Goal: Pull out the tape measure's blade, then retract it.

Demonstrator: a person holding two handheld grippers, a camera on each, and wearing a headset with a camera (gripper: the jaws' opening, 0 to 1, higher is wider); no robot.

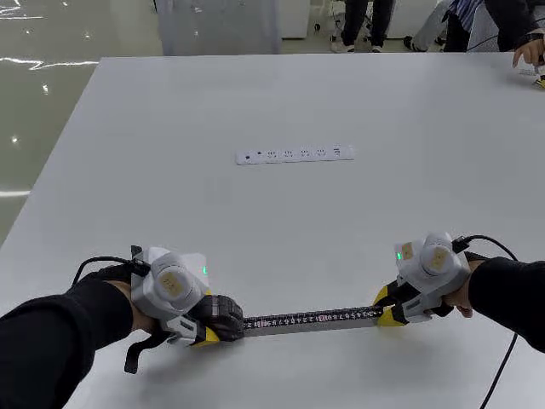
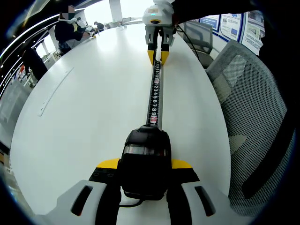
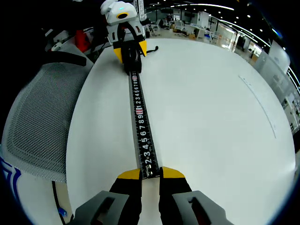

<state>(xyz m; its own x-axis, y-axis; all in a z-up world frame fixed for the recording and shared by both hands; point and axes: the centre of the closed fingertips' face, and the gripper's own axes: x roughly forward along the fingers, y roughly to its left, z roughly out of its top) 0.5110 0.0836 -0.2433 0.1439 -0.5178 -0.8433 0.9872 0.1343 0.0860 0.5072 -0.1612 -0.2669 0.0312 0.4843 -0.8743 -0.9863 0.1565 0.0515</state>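
Observation:
The black tape measure case is clamped between the jaws of my left gripper at the near left of the white table. From the case the dark numbered blade runs flat along the table to the right. My right gripper is shut on the blade's end. In the right gripper view the blade stretches away to the case held by the left gripper. In the left gripper view the blade reaches the right gripper.
A white power strip lies at the table's middle. A grey mesh chair stands by the near edge. A person's hand rests at the far right corner, and other people stand beyond the table. A black cable trails off the right gripper.

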